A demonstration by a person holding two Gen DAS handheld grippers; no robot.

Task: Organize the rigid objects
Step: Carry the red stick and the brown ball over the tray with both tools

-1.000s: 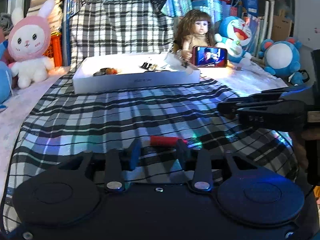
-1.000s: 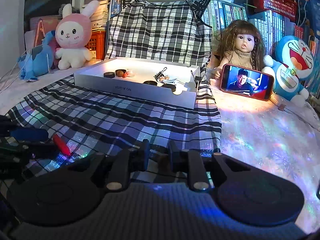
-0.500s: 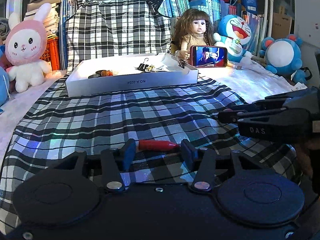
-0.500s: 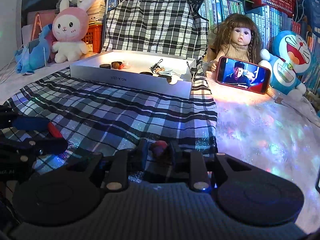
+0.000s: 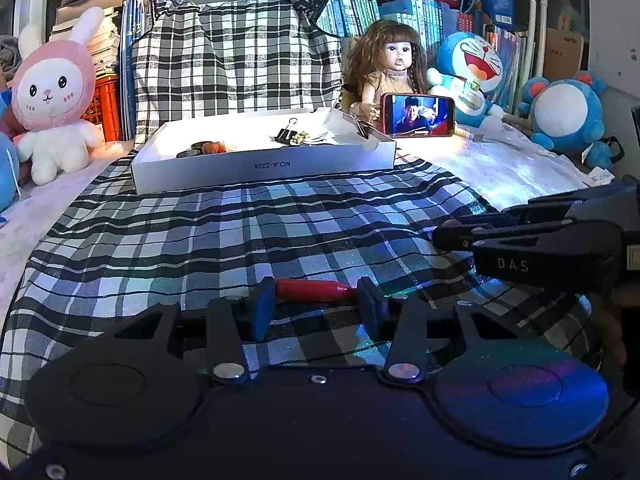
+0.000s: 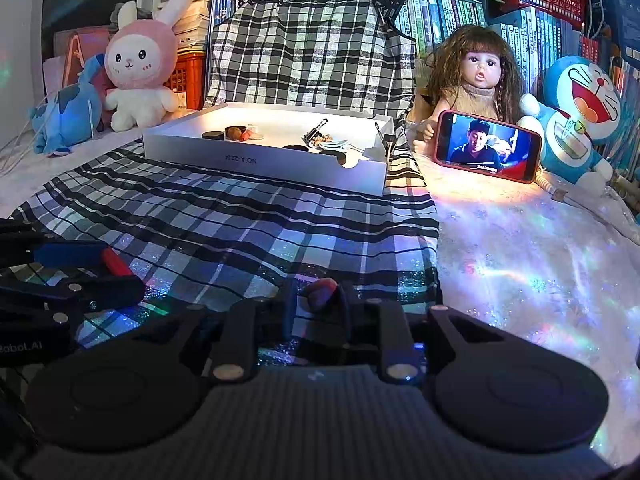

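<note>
Checked cloth (image 5: pixel 200 240) carries everything: left hand-held gripper (image 5: pixel 316 306) grasps a red stick (image 5: pixel 316 290) crosswise; right hand-held gripper (image 6: pixel 316 312) is clenched on a reddish lump (image 6: pixel 320 292); white tray (image 5: pixel 260 166) at twelve o'clock.

Checked cloth (image 5: pixel 248 236) covers the work surface and drapes upward at the rear; phone (image 6: pixel 489 146) stands just right of the cloth, screen lit, propped against the doll (image 6: pixel 478 76); blue cat plush (image 6: pixel 576 120) sits right of the doll; pink rabbit plush (image 6: pixel 138 68) sits left of the cloth; books (image 6: pixel 440 20) line the shelf behind the doll
</note>
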